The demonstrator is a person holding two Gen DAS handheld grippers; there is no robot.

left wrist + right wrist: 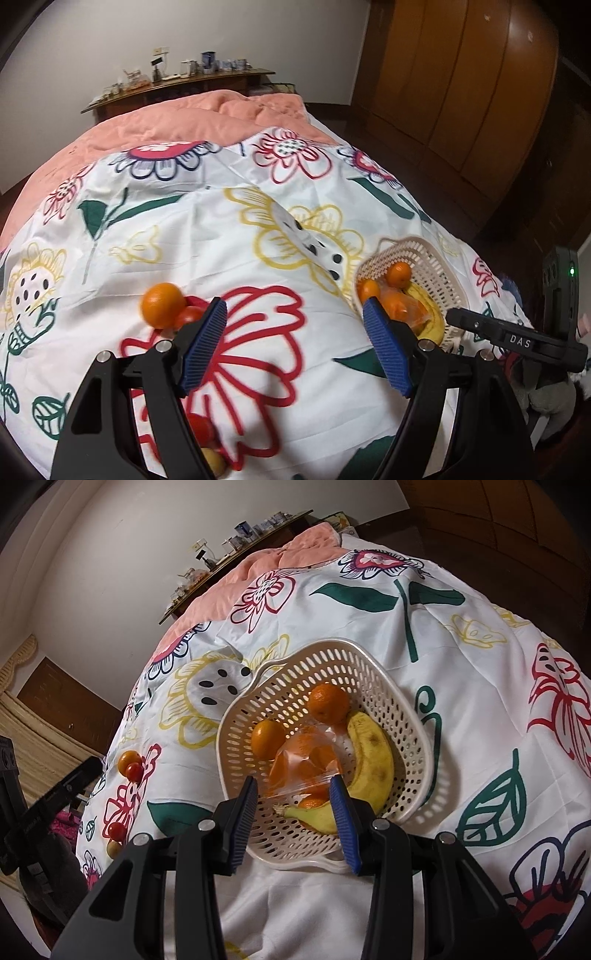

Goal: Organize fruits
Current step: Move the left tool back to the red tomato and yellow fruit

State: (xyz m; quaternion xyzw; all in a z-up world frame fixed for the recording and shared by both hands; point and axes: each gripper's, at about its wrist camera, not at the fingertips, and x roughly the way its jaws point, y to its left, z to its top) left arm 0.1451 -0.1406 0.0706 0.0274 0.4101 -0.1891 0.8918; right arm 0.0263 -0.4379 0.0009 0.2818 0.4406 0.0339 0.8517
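Observation:
A cream perforated basket point(413, 716) sits on the flowered sheet and holds two oranges point(328, 703), a banana point(373, 760) and a clear bag of orange pieces point(303, 764). My right gripper point(294, 823) hovers over the basket's near rim, jaws apart; the bag's near edge lies between the fingertips, and I see no pad pressing on it. My left gripper point(295, 343) stands open over the sheet with nothing between its pads. Just off its left fingertip lie a loose orange point(162, 304) and a red tomato point(188, 317). The basket point(439, 266) is at its right.
Another red tomato point(201, 426) and a small yellow fruit point(214, 459) lie under the left finger. The sheet point(258, 229) covers a bed with a pink quilt point(177, 122) behind. A cluttered wooden headboard shelf point(177, 83) and dark wardrobes point(461, 74) stand beyond.

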